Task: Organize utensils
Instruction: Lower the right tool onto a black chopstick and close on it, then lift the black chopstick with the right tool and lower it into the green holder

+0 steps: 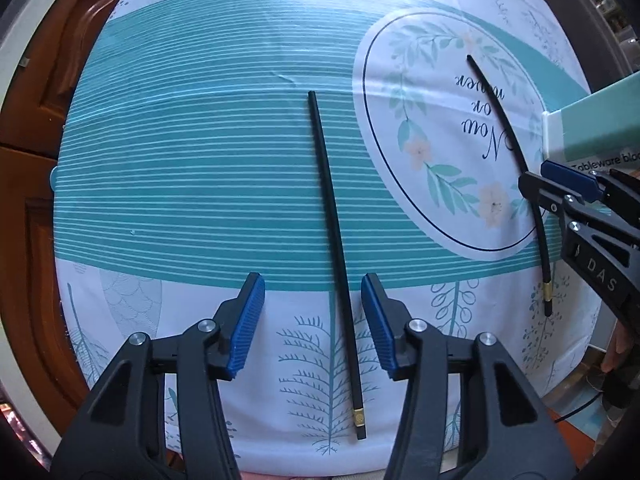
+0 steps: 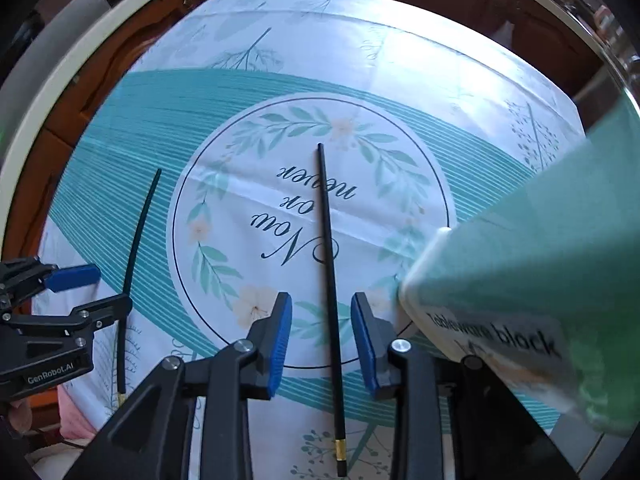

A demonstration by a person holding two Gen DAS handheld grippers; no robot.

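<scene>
There are two long thin black chopsticks with gold bands, lying well apart on a teal and white tablecloth [image 1: 192,168]. There is one pale green box [image 2: 540,264] with a "Tableware block" label at the right side.

The left gripper [image 1: 313,324] points down over the left chopstick [image 1: 334,240]. The stick lies between its blue pads [image 1: 250,320], but they do not touch it.

The right gripper [image 2: 321,344] points down over the right chopstick [image 2: 330,276]. Its jaws are apart too, with the stick between them, untouched.
</scene>
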